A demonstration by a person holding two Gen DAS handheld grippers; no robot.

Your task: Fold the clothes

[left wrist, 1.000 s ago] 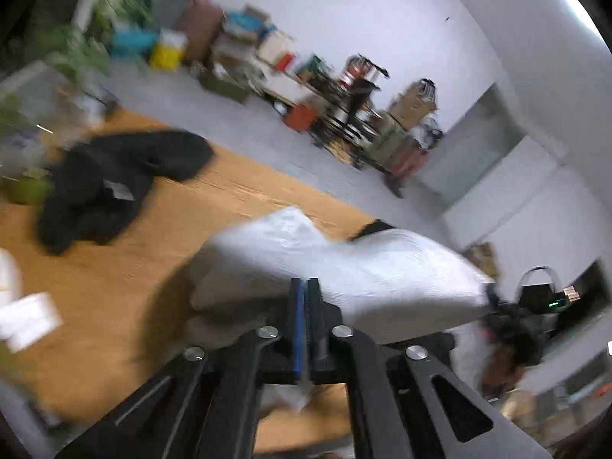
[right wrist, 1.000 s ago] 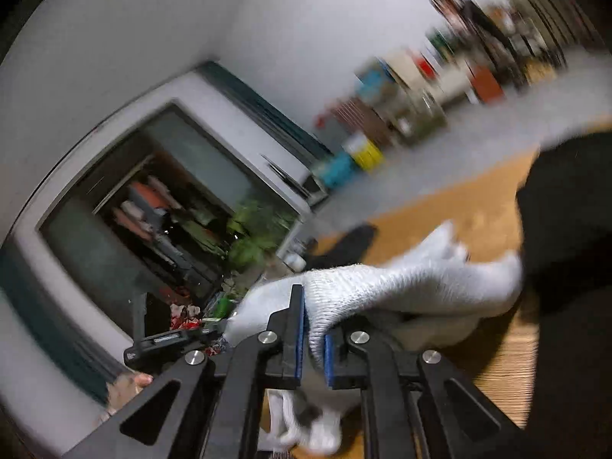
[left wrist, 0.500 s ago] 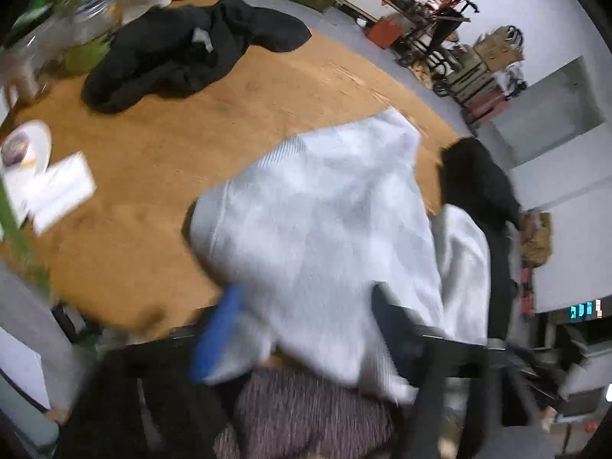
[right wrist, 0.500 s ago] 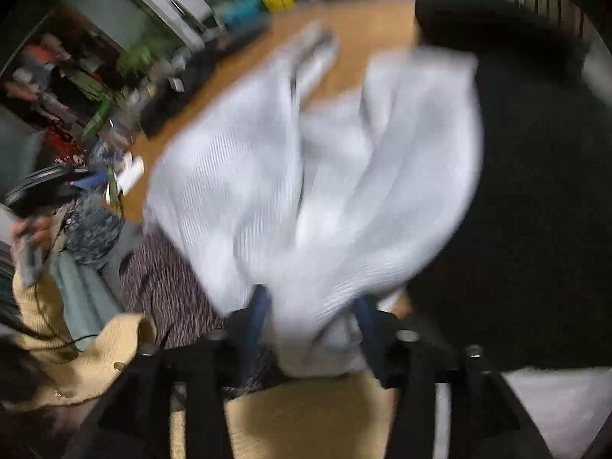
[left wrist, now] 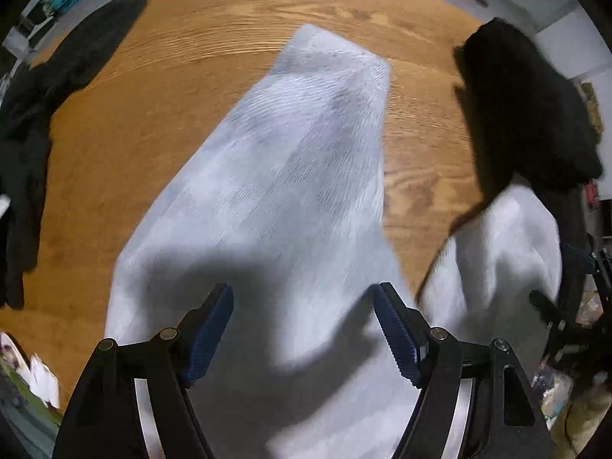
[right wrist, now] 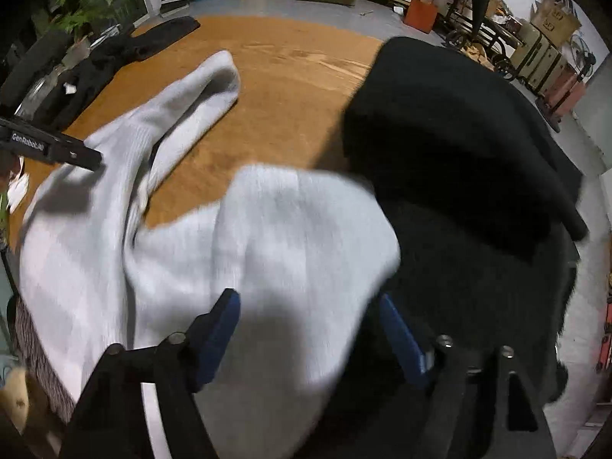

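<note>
A white knitted garment (left wrist: 290,176) lies spread on the wooden table (left wrist: 153,88), one sleeve stretching away from me. My left gripper (left wrist: 304,319) hovers open above its near end, blue pads apart, nothing between them. In the right wrist view the same white garment (right wrist: 290,237) lies below my right gripper (right wrist: 310,325), which is also open and holds nothing. The left gripper's black finger (right wrist: 53,145) shows at the left edge there. A second sleeve (right wrist: 191,95) points toward the table's far side.
A black garment (right wrist: 459,145) lies heaped just right of the white one, partly overlapping it. Another black garment (left wrist: 34,114) sprawls at the table's left side. Papers (left wrist: 42,378) sit near the left front edge. Boxes and a cart (right wrist: 497,26) stand beyond the table.
Both grippers were shut on the white garment, held up in the air; they have let go and opened. The garment now lies flat on the table.
</note>
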